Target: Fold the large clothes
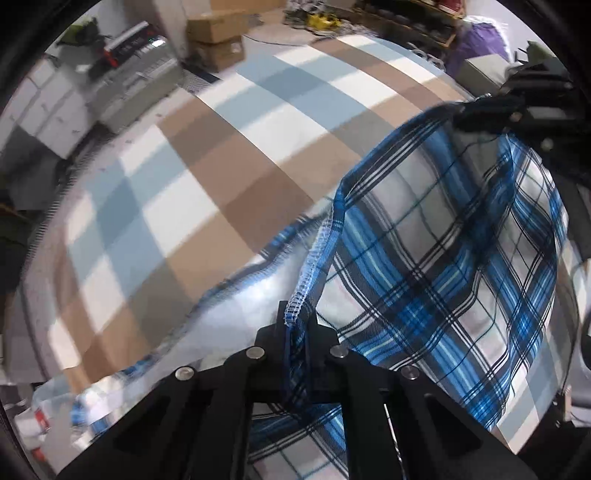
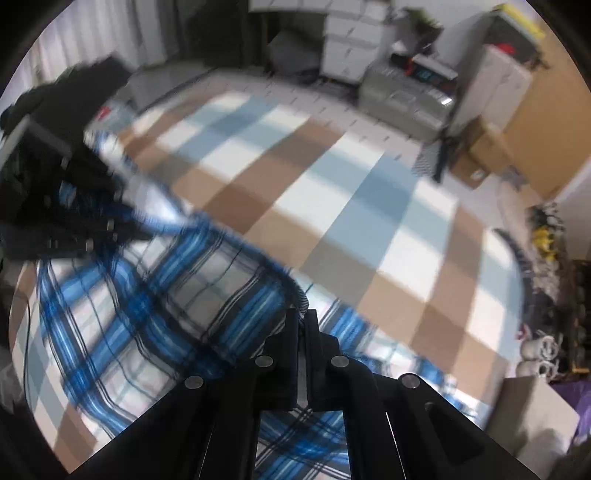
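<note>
plaid garment [image 1: 424,258] stretched between both | left gripper [image 1: 297,325] clamped on hem | right gripper [image 2: 303,321] clamped on edge

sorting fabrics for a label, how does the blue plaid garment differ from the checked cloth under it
The blue plaid garment has thin dark lines on blue and white; the checked cloth has broad tan, pale blue and white blocks. The garment hangs lifted and creased; the cloth lies flat. Both are checked patterns.

I work in a cluttered storage room. Brown cardboard boxes [image 1: 218,35] and white drawer cabinets [image 2: 351,40] ring my checkered blue-brown-white floor mat [image 1: 207,155].
</note>
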`<action>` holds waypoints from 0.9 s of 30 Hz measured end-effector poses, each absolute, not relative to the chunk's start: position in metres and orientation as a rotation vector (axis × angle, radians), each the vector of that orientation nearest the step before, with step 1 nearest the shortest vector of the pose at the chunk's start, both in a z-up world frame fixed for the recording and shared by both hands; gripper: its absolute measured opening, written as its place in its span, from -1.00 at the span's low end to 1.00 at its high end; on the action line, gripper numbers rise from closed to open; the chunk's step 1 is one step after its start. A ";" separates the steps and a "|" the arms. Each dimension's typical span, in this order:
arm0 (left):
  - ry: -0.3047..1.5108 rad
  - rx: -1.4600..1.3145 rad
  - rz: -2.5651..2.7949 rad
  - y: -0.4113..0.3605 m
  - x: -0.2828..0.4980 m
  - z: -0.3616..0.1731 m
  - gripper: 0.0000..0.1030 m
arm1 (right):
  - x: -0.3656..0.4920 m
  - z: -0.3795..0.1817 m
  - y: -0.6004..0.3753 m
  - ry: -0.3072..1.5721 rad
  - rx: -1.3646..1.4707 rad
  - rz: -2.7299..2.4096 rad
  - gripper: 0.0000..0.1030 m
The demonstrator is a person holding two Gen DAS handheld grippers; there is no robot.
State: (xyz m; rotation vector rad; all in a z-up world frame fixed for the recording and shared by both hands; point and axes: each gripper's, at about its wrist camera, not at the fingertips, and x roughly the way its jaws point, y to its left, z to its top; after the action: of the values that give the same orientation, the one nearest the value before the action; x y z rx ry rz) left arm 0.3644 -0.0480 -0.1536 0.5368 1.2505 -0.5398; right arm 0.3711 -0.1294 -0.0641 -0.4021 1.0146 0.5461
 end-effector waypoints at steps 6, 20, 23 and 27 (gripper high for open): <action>1.177 0.500 -0.471 -0.046 0.383 -0.119 -0.98 | 0.386 -0.033 -0.131 0.896 -0.331 0.444 -0.96; 1.122 0.340 -0.258 0.031 0.381 -0.133 0.00 | 0.407 -0.098 -0.151 0.975 -0.146 0.331 -0.40; 1.026 0.334 -0.244 0.056 0.340 -0.109 0.19 | 0.363 -0.059 -0.186 0.834 -0.027 0.304 0.48; 1.008 0.333 -0.323 0.057 0.300 -0.120 0.19 | 0.301 -0.051 -0.200 0.823 -0.008 0.336 0.48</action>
State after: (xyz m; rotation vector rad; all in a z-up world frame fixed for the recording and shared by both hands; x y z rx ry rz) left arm 0.2997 0.0568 -0.1199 0.3329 1.0081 -0.3228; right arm 0.3005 -0.1995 -0.0509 -0.0078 0.8228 0.3359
